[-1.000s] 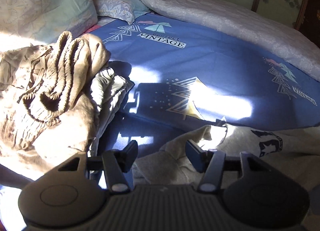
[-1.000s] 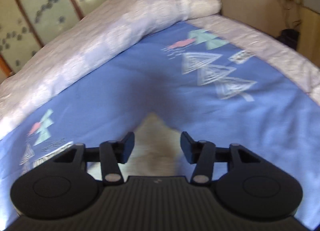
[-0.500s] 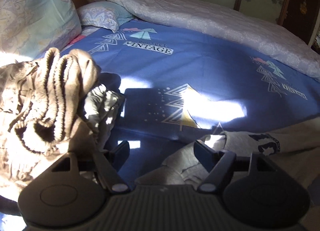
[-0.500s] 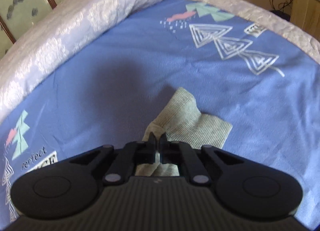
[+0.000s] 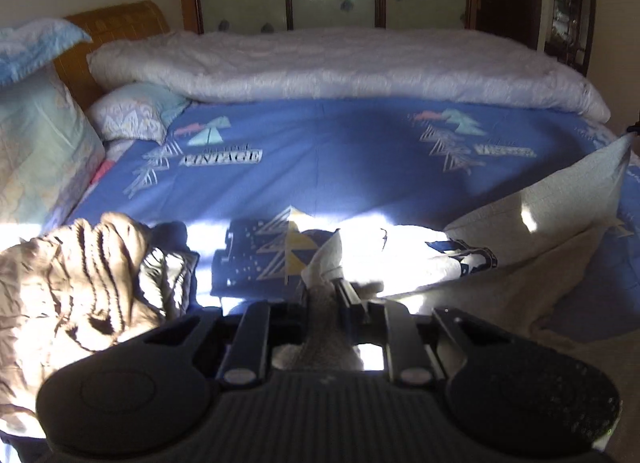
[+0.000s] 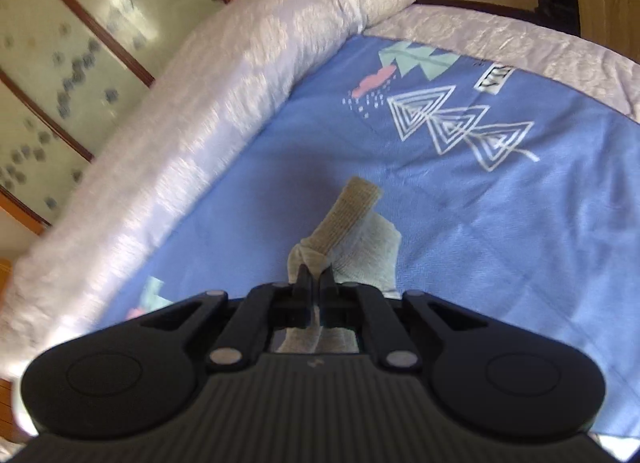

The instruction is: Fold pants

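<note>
Grey pants point(image 5: 532, 231) with a dark printed patch lie across the blue bedsheet point(image 5: 320, 167), lifted at both ends. My left gripper point(image 5: 322, 291) is shut on a bunched edge of the pants near the front. My right gripper point(image 6: 316, 283) is shut on a ribbed cuff point(image 6: 352, 207) of the pants and holds it above the sheet point(image 6: 500, 223). The raised end shows as a peak at the right of the left wrist view.
A pile of tan clothes point(image 5: 76, 271) lies at the front left. Pillows point(image 5: 136, 115) sit at the head end. A rolled white duvet point(image 5: 340, 67) runs along the far side and shows in the right wrist view point(image 6: 200, 103).
Both grippers were open; the right shut on the cuff half a second ago and lifted it. The left gripper has since shut on the pants edge and risen.
</note>
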A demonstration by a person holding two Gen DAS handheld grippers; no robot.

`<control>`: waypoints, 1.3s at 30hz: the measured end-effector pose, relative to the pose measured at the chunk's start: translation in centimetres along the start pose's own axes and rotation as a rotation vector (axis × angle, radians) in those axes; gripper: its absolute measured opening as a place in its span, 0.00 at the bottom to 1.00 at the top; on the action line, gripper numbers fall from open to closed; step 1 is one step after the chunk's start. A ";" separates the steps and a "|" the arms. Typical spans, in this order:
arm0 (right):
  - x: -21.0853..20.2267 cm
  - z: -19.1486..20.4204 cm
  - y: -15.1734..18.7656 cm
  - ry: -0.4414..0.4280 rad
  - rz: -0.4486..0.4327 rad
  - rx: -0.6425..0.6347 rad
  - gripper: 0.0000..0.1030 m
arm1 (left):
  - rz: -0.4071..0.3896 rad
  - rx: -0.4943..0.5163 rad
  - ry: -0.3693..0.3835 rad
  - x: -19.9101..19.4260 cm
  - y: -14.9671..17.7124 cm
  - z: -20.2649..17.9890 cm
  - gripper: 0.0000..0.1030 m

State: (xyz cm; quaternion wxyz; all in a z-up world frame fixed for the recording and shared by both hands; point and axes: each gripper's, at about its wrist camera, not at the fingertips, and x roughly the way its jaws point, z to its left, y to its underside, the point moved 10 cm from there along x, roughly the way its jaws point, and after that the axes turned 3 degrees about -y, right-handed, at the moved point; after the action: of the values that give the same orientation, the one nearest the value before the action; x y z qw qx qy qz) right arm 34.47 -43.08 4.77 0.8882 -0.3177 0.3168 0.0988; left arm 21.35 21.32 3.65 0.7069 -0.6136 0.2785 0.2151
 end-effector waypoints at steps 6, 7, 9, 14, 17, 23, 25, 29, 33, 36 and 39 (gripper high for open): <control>-13.8 -5.7 0.3 -0.182 -0.027 0.145 0.06 | -0.161 0.058 0.040 -11.1 3.4 -2.0 0.15; -16.2 -7.8 1.0 -0.217 -0.026 0.171 0.06 | -0.151 0.060 0.051 -11.9 4.9 -2.3 0.16; -19.8 -12.2 2.9 -0.286 -0.009 0.219 0.08 | -0.092 0.048 0.081 -12.6 9.2 -3.2 0.17; -25.0 -29.7 12.0 -0.174 0.070 0.389 0.25 | 0.146 0.084 0.096 -10.5 19.6 -5.1 0.25; -27.5 -37.1 16.3 -0.095 0.033 0.530 0.37 | 0.152 0.084 0.096 -11.4 20.6 -5.3 0.32; -31.2 -38.8 17.0 -0.042 -0.034 0.505 0.40 | 0.061 -0.068 0.089 -15.3 17.9 -1.8 0.36; -31.3 -37.2 15.9 -0.067 -0.046 0.442 0.40 | 0.047 -0.183 0.069 -16.2 17.1 -0.2 0.36; -29.6 -32.5 14.8 -0.118 -0.043 0.302 0.42 | -0.019 -0.182 0.119 -17.3 14.6 -2.3 0.36; -26.6 -30.9 14.1 -0.075 -0.033 0.225 0.42 | -0.042 0.009 0.179 -16.2 13.3 -8.6 0.39; -24.3 -30.8 13.5 -0.017 -0.034 0.208 0.43 | -0.021 0.177 0.218 -14.1 14.1 -13.3 0.41; -22.2 -31.6 12.7 0.012 -0.025 0.219 0.43 | 0.029 0.299 0.256 -11.6 15.9 -16.3 0.41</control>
State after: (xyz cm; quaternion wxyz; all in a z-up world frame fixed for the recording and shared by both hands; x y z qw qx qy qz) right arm -3.40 -52.42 -6.64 0.9169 -0.2232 0.3270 0.0507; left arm 0.22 8.11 -2.14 0.7458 -0.5201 0.4036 0.1018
